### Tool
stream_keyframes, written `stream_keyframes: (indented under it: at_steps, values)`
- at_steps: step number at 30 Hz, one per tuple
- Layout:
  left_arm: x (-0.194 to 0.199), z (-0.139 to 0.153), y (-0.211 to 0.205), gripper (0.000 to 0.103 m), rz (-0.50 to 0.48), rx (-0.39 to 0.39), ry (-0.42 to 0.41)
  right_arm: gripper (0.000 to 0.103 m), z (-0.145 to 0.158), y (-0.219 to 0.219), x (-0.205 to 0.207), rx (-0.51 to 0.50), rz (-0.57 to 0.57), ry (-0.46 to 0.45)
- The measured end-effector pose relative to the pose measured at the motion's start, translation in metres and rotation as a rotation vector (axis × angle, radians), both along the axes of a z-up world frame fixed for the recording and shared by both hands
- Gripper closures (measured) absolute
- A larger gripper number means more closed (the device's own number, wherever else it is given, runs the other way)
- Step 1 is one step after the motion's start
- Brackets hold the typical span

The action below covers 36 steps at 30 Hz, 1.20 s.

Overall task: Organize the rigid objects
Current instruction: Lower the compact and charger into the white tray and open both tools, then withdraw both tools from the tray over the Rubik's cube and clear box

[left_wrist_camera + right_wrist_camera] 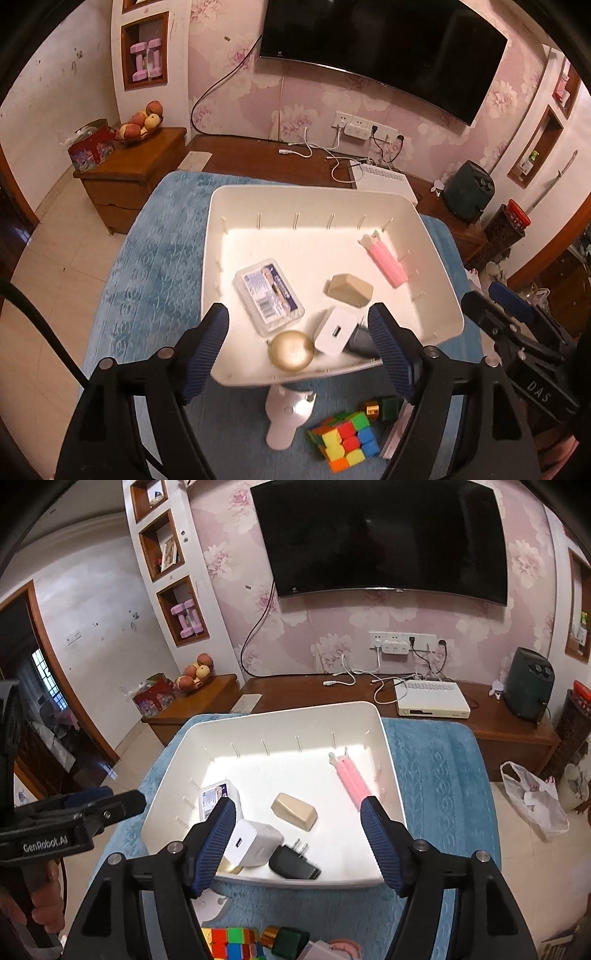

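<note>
While both grippers hang with jaws spread and empty, the Rubik's cube (345, 439) waits on the blue cloth at 6 o'clock of the white bin (236, 199). Left gripper (301, 354) should probably square across flat faces, not corners.

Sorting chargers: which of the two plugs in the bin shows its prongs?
The black plug, prongs pointing up-right; the white plug shows only its port.

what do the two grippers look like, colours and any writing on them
Both are black plastic frames with silver screws and ribbed dark-blue finger pads. The left gripper body reads "GenRobot.AI" in white; the right gripper body reads "DAS". A black cable runs beside the left.
</note>
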<state>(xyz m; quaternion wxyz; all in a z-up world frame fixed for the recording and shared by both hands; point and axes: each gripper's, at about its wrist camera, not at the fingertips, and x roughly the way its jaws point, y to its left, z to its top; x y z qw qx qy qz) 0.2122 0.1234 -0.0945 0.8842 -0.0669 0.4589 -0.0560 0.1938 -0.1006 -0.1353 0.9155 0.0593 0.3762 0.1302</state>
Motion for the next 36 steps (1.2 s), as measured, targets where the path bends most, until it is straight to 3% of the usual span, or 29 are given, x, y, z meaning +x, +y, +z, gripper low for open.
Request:
stream_keyframes:
  at_steps: [12, 25, 32, 36]
  values:
    - [-0.057, -0.011, 0.02, 0.022, -0.049, 0.008, 0.057, 0.032, -0.012, 0.013, -0.065, -0.032, -0.067, 0.08]
    - [-0.108, -0.025, 0.051, 0.022, -0.12, 0.021, 0.13, 0.032, -0.042, 0.031, -0.15, -0.039, -0.22, 0.202]
    - [-0.126, -0.035, 0.055, 0.022, -0.2, 0.005, 0.176, 0.032, -0.053, 0.034, -0.182, 0.037, -0.326, 0.271]
    - [-0.132, -0.043, 0.052, 0.022, -0.24, 0.0, 0.208, 0.024, -0.062, 0.027, -0.198, 0.094, -0.387, 0.327]
